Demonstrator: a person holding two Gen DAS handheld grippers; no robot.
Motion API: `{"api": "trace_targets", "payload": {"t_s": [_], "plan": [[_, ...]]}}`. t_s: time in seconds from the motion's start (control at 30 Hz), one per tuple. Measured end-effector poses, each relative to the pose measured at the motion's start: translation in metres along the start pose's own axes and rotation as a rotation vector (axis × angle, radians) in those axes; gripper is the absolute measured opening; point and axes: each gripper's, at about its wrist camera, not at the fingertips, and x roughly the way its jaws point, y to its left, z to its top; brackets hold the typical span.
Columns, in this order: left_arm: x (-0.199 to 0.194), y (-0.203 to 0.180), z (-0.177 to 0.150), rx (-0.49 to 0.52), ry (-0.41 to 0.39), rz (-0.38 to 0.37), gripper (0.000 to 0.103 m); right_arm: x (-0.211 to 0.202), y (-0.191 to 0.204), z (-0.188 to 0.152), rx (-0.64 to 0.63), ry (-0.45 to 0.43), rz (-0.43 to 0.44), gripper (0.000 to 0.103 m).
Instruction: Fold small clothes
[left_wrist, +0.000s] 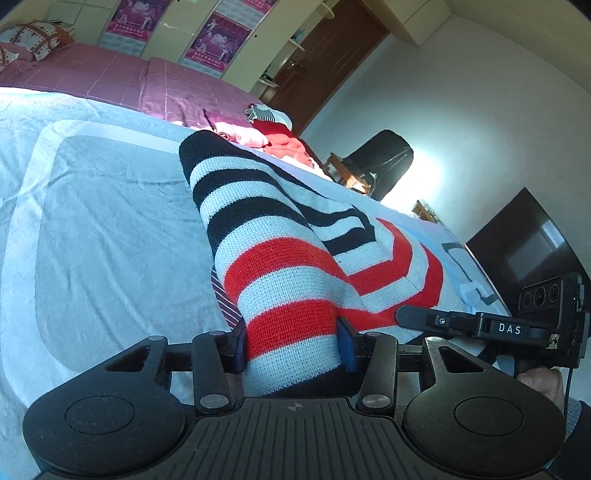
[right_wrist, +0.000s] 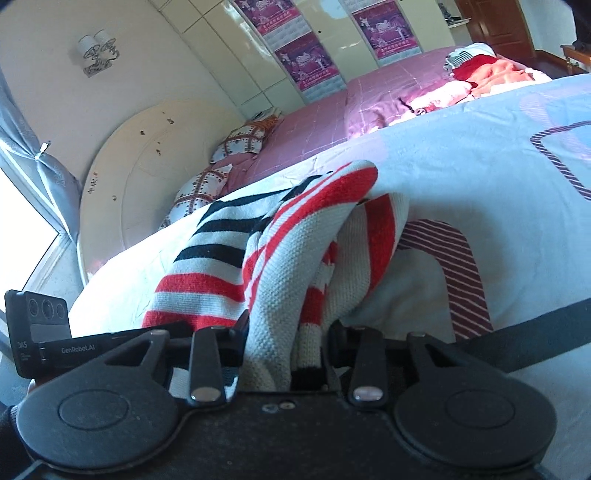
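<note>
Left wrist — sweater (left_wrist: 280, 266) lengthwise, away

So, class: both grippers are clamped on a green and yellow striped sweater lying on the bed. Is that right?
Not quite. The sweater is striped red, white and dark navy, as the left wrist view shows. The rest holds: the left gripper and right gripper are both clamped on it, on the bed.

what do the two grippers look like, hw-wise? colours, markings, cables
Both are matte black with twin round discs and silver pivot screws. Left gripper has blue pads. Right gripper carries "DAS" lettering, a camera block and a thin black cable. The left's side reads "GenRobot.AI". Dark sleeves show.
</note>
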Motion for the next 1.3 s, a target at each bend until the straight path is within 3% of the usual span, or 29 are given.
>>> {"api": "trace_targets", "payload": {"t_s": [0.3,0.57,0.97,1.3], "plan": [[-0.035,0.002,0.002,0.024,-0.022,-0.019,0.044,-0.016,0.029,-0.003,-0.018,-0.052,0.009,0.037],[-0.118,0.022,0.005,0.027,-0.106,0.01,0.044,-0.014,0.089,-0.004,-0.084,-0.079,0.075,0.037],[-0.247,0.095,-0.013,-0.004,-0.173,0.145,0.044,0.047,0.192,-0.023,-0.143,-0.02,0.208,0.037],[-0.299,0.163,-0.042,-0.081,-0.154,0.228,0.044,0.107,0.253,-0.058,-0.142,0.073,0.273,0.037]]}}
